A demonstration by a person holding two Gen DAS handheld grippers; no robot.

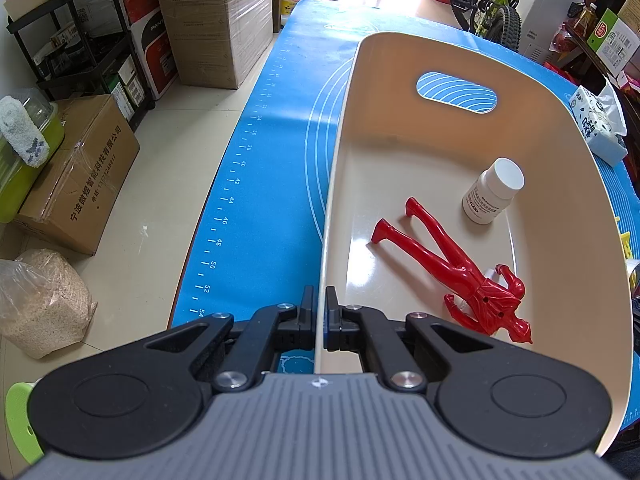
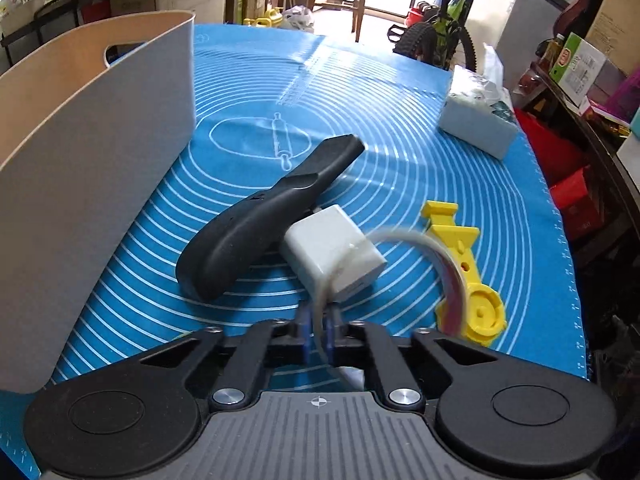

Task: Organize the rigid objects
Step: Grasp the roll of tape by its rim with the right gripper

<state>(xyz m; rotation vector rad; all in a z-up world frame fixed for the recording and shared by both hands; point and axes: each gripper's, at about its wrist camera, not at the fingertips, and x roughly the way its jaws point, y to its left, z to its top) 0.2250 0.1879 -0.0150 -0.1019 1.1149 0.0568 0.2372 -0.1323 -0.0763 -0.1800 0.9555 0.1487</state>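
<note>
A beige bin (image 1: 436,140) stands on the blue mat (image 1: 288,128). Inside it lie a red toy figure (image 1: 460,272) and a white pill bottle (image 1: 492,192). My left gripper (image 1: 320,305) is shut on the bin's near left wall. In the right wrist view, my right gripper (image 2: 320,322) is shut on the near edge of a whitish ring with a pink inside (image 2: 448,264). The ring arches over a white cube-shaped adapter (image 2: 332,252). A black curved handle-like piece (image 2: 256,232) lies left of the cube. A yellow plastic part (image 2: 476,276) lies to the right, partly behind the ring.
The bin's grey outer wall (image 2: 100,160) rises at the left of the right wrist view. A tissue pack (image 2: 476,120) sits at the mat's far right. Cardboard boxes (image 1: 212,20) and a bag (image 1: 44,304) stand on the floor to the left, a bicycle (image 2: 440,36) behind.
</note>
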